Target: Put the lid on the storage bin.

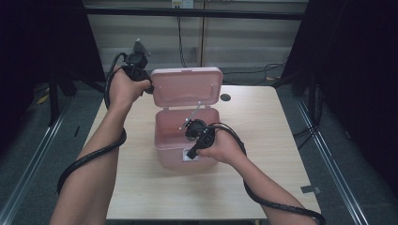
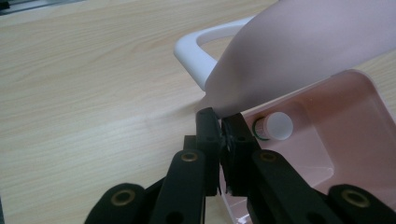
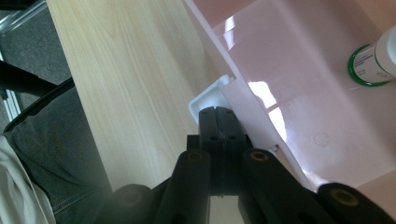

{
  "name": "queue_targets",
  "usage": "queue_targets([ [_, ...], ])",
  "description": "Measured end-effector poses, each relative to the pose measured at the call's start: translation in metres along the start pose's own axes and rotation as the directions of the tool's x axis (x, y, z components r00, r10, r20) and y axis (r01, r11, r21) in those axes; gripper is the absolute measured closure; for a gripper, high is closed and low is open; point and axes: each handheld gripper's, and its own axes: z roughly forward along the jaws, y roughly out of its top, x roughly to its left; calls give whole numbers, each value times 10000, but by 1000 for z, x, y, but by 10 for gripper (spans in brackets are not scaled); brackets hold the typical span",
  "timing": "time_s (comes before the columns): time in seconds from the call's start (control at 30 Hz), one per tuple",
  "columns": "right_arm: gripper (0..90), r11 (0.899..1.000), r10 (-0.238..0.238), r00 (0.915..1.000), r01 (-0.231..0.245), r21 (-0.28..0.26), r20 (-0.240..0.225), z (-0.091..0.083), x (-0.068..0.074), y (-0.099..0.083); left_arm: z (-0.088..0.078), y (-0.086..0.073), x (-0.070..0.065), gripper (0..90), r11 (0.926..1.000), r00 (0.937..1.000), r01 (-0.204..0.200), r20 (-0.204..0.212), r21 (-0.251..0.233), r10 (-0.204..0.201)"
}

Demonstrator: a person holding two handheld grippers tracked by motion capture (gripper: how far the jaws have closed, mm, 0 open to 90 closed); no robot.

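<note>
Two grippers are at work on a pink box [image 1: 180, 140] that sits in the middle of the wooden table [image 1: 263, 154]. Nearest the person, the right gripper [image 1: 191, 154] is at the box's front wall, its jaws pressed tightly together at the white latch [image 3: 210, 100] there; from the right gripper view they seem to be pinching the latch's edge, though the contact point is hidden behind the jaws. Just past that wall, inside the box, a small bottle [image 3: 376, 58] with a white cap and a green-edged label lies on the pink floor. Farther back, the lid [image 1: 187, 86] stands raised behind the box, hinged open and leaning away from the person. The left gripper [image 1: 149, 89] is clamped on the left edge of that lid, jaws squeezed onto the thin pink plastic. Beyond the lid's rim, its white handle [image 2: 196, 53] shows against the tabletop.
</note>
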Motion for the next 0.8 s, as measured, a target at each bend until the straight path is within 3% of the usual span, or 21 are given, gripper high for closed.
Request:
queue_targets([
  [0.8,900,10000,23,10000,-23,3,56,0,0,0,-3,-11,-2,864,9997,9997,-214,65,-77,214],
])
